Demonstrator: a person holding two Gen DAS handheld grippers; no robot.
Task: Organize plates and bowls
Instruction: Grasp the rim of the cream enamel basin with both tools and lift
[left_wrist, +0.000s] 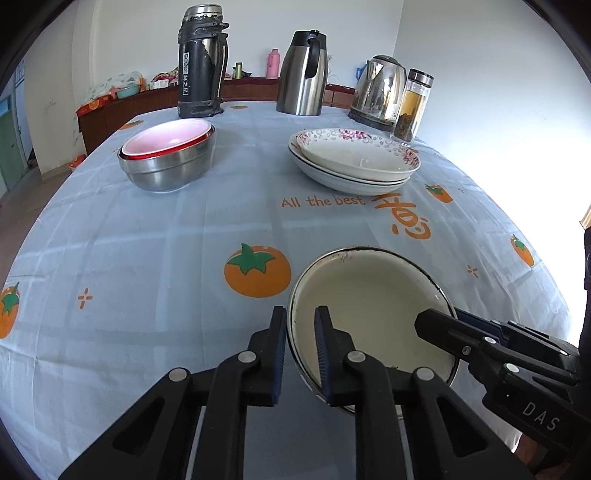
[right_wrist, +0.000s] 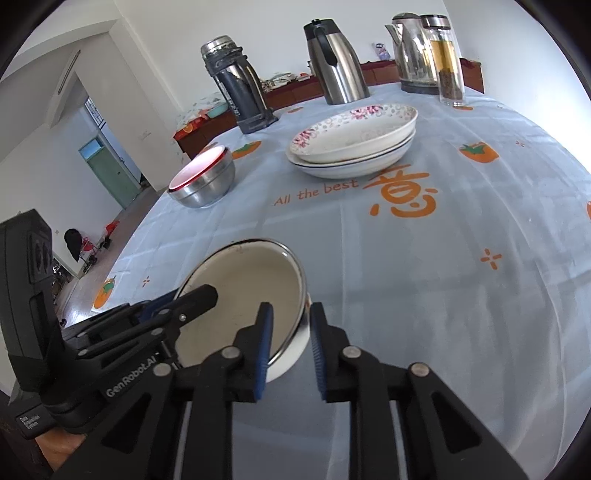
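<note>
A cream enamel bowl (left_wrist: 369, 295) (right_wrist: 243, 288) with a dark rim sits near the front of the table. My left gripper (left_wrist: 301, 347) is shut on its left rim, one pad inside and one outside. My right gripper (right_wrist: 290, 350) is shut on the opposite rim in the same way, and it shows in the left wrist view at the bowl's right edge (left_wrist: 439, 323). Further back on the left stands a steel bowl (left_wrist: 166, 173) (right_wrist: 207, 184) with a pink bowl (left_wrist: 170, 136) nested in it. A stack of floral plates (left_wrist: 354, 158) (right_wrist: 351, 144) lies at the back right.
A dark thermos flask (left_wrist: 201, 62), a steel jug (left_wrist: 303, 74), an electric kettle (left_wrist: 380, 88) and a glass jar (left_wrist: 412, 107) line the table's far edge. The light blue tablecloth (left_wrist: 147, 258) lies bare between the near bowl and the far dishes.
</note>
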